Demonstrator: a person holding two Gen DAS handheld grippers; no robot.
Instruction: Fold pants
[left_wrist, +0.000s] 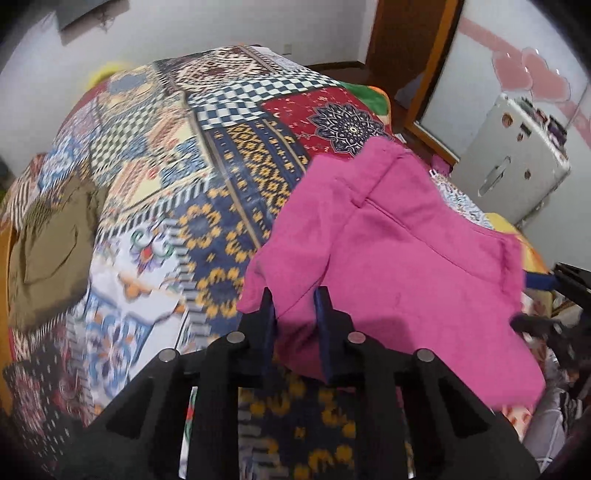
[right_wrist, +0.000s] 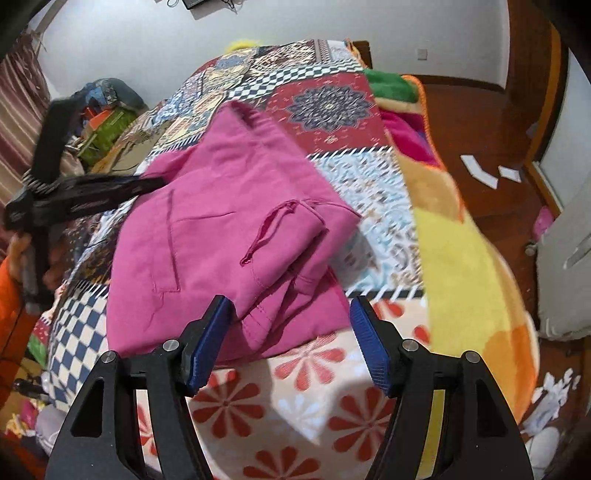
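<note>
The pink pants (left_wrist: 399, 258) lie folded in a bundle on the patchwork bedspread (left_wrist: 207, 166). My left gripper (left_wrist: 295, 299) has its fingers around the bundle's near left edge, with a gap between them and cloth in that gap; it appears narrowly open. In the right wrist view the pants (right_wrist: 221, 236) show a pocket and a drawstring, and my right gripper (right_wrist: 291, 314) is wide open just in front of their near edge, holding nothing. The left gripper (right_wrist: 110, 192) shows at the pants' left side.
An olive green garment (left_wrist: 48, 251) lies at the bed's left edge. A yellow and orange fleece blanket (right_wrist: 469, 266) hangs over the bed's right side. A white cabinet (left_wrist: 513, 166) stands to the right by the wooden floor (right_wrist: 476, 122).
</note>
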